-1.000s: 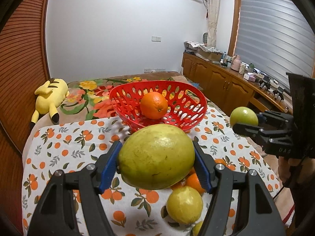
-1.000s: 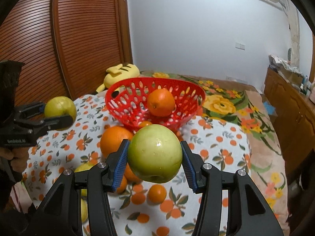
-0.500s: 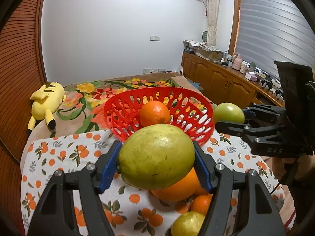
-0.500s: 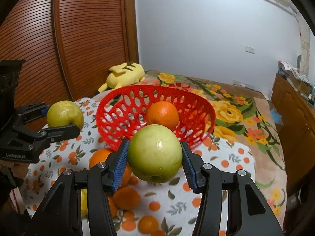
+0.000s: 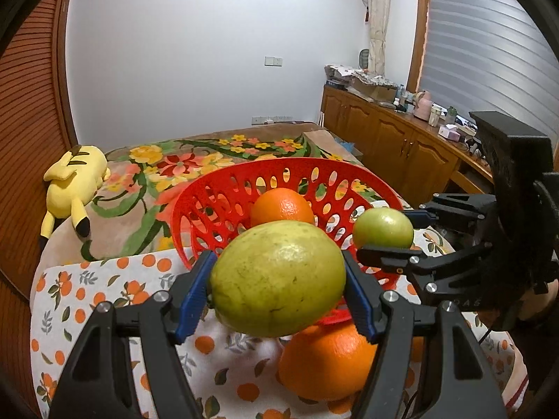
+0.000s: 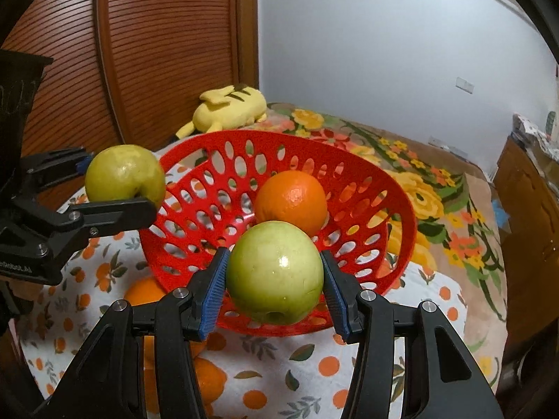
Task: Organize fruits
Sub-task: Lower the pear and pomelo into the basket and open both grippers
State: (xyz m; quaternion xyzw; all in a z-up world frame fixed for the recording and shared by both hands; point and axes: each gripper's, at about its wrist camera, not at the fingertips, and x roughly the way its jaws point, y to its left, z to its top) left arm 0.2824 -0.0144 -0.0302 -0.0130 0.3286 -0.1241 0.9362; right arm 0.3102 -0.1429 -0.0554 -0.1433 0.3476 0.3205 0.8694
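Left tongs [image 5: 277,284] gripping yellow-green fruit [image 5: 277,277], right tongs [image 6: 274,279] gripping green apple [image 6: 275,277], beside basket [image 6: 401,209]

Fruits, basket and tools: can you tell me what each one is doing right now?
Left tool: shut on yellow-green fruit, held in the air.
Right tool: shut on green apple, near the basket rim.
Red basket: upright on the cloth, one orange inside.
Loose orange: resting on the cloth, outside the basket.

two green fruits [image 5: 277,277] [image 5: 382,228], two oranges [image 5: 282,206] [image 5: 326,361], one basket [image 5: 209,206]
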